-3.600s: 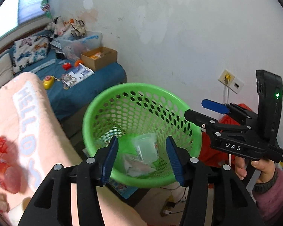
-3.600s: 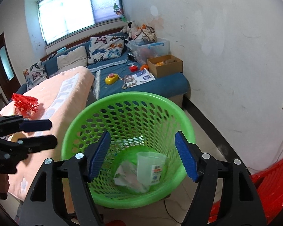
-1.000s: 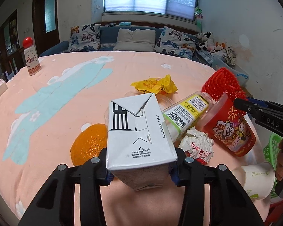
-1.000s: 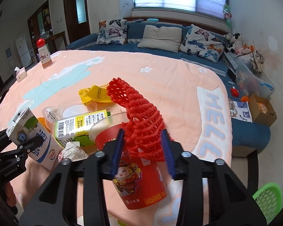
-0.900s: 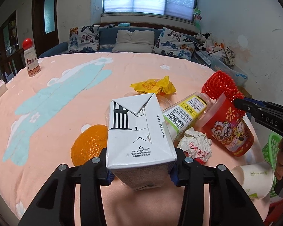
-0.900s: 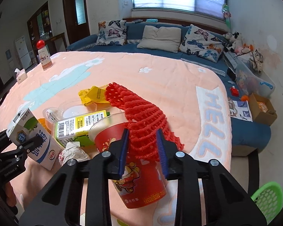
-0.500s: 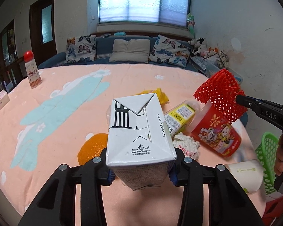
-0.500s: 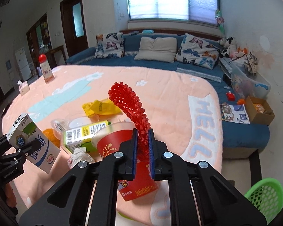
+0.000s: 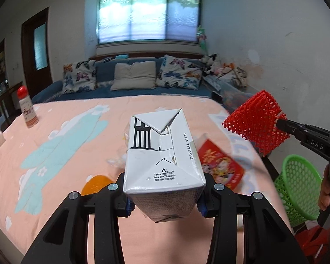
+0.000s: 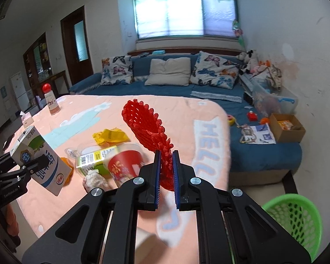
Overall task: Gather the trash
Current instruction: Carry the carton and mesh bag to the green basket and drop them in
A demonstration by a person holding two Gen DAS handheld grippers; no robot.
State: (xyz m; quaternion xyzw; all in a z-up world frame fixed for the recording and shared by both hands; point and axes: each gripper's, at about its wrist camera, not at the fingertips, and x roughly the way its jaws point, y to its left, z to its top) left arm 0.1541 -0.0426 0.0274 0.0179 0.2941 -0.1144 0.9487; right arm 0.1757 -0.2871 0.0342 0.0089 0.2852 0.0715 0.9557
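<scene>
So the counter (image 10: pixel 81 118) with the peach cloth is still carrying most of the mess — the green basket (image 10: pixel 297 217) is sitting on the floor off its right corner, well apart from both claws. The left claw (image 9: pixel 165 200) is clamping a white milk carton (image 9: pixel 162 158) off the surface, and the right claw (image 10: pixel 165 171) is pinching a red foam net (image 10: pixel 147 127) tight between its pads. Still waiting on the counter: a red paper cup (image 10: pixel 125 162), a labelled bottle (image 10: pixel 94 156), a yellow wrapper (image 10: pixel 110 136), a crumpled tissue (image 10: pixel 93 179). I'd say two pieces are grabbed but not binned yet, plenty left
</scene>
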